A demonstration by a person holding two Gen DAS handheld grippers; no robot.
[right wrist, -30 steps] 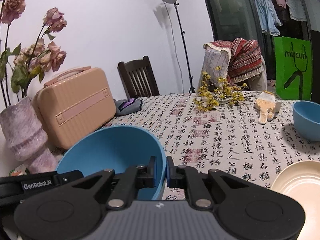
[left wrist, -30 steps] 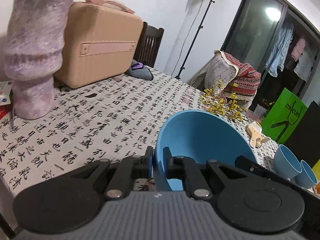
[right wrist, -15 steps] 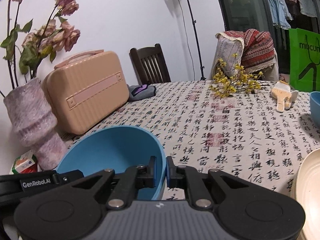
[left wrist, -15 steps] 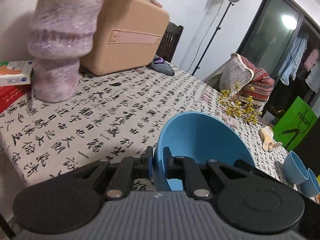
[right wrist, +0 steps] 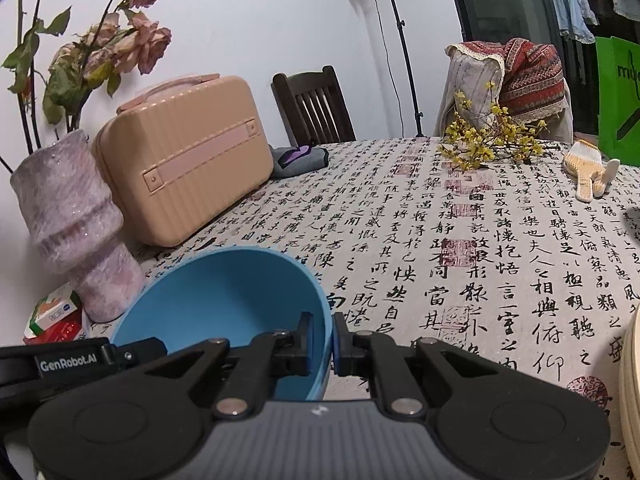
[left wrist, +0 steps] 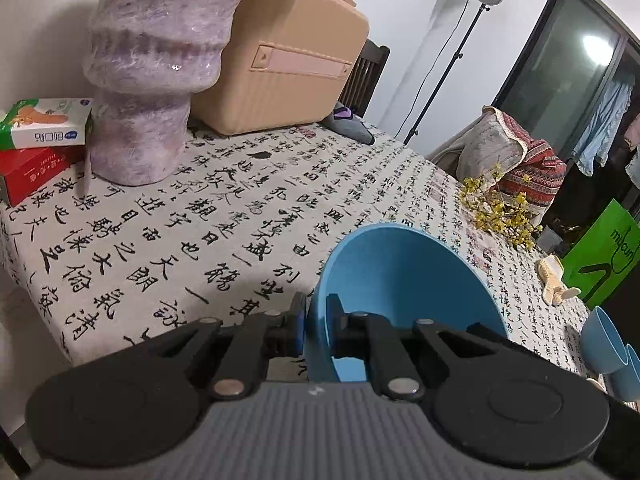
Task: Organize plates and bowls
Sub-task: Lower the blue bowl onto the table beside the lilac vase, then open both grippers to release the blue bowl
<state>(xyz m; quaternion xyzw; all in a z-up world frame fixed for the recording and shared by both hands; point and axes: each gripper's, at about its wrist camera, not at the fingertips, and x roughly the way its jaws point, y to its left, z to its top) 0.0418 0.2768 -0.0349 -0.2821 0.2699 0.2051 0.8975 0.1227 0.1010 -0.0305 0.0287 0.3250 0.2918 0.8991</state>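
Lowered and carried leftward since the earlier frame: big blue bowl (left wrist: pixel 404 280), now low centre of both views over the printed tablecloth (left wrist: pixel 168 216), left gripper (left wrist: pixel 316 326) and right gripper (right wrist: pixel 333 338) each clenched on opposite rims. Not yet set down; smaller blue bowls (left wrist: pixel 604 346) at lower right and cream plates (right wrist: pixel 630 392) at right edge seemingly still unsorted. Open cloth ahead; vase (left wrist: pixel 156 68) and case (left wrist: pixel 280 52) upper left, table edge close at lower left.

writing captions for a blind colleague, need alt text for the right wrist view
The right gripper is shut on the rim of a large blue bowl, held over a calligraphy-print tablecloth. Behind stand a pink vase, a peach case and yellow flowers.
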